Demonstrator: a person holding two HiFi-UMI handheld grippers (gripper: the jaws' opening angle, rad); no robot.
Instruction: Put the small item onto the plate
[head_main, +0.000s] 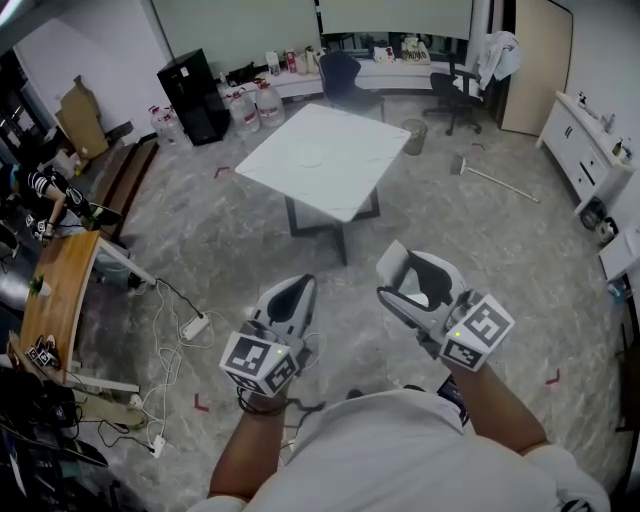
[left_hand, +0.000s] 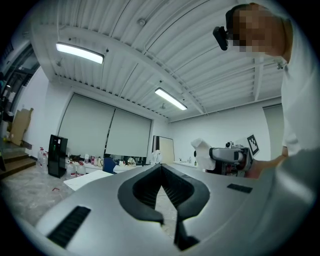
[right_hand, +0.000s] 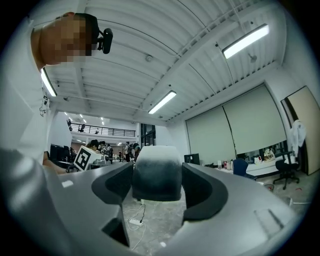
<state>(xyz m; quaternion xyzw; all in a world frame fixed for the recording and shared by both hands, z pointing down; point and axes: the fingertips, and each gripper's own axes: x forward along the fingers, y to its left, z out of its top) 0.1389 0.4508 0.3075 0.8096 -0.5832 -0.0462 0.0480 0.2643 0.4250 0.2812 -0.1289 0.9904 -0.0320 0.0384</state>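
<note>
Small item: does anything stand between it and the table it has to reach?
Nothing visible does. The right gripper holds the small item in its jaws, and only open floor lies between it and the white table.

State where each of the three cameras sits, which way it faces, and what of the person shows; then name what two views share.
Head view: on the person's head, looking steeply down at the floor and white table; both forearms, left gripper and right gripper show.
Left gripper view: on the left gripper, over touching jaws, tilted towards the ceiling; shirt shows.
Right gripper view: on the right gripper, tilted up; jaws clamp the small item.
Shared: each gripper view shows the other gripper.
</note>
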